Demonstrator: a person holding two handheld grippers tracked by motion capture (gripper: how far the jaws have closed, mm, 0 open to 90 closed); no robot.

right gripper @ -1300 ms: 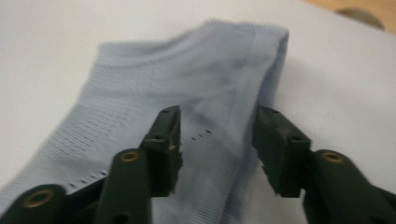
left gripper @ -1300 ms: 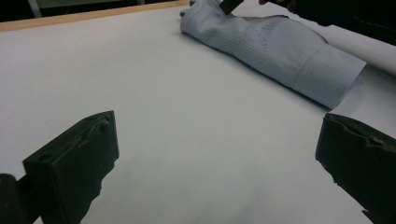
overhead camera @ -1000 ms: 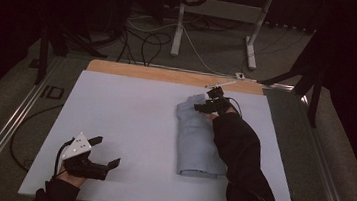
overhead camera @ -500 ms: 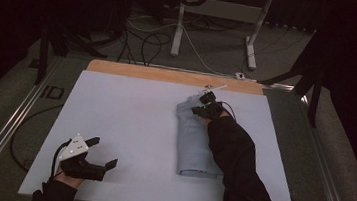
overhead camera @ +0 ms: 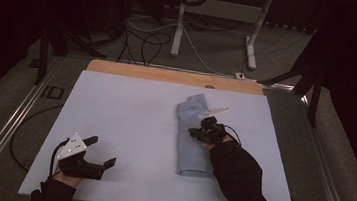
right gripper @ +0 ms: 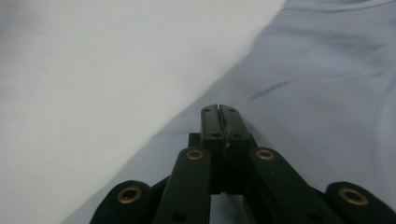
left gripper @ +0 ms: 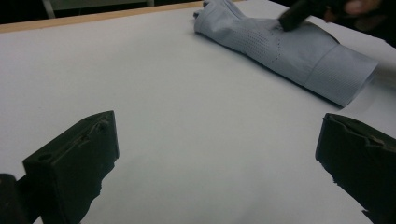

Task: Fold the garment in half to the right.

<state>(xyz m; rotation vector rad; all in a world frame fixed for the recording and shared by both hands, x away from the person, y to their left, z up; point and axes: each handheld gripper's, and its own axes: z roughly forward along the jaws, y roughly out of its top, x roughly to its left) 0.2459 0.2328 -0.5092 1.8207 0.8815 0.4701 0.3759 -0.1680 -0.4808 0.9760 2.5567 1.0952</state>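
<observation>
Right claw (overhead camera: 194, 132) has slid nearer along the folded cloth (overhead camera: 191, 147), jaws pressed together on nothing; cloth's long axis runs near-to-far on bench (overhead camera: 124, 120); left claw (overhead camera: 103, 152) gapes empty.

Folded cloths I see: one, pale blue cloth (overhead camera: 192, 137)
Grippers I hold: two, left gripper (overhead camera: 103, 152) and right gripper (overhead camera: 194, 132)
Tables: one, white table (overhead camera: 124, 120)
Metal stands behind it: one, stand (overhead camera: 215, 19)
</observation>
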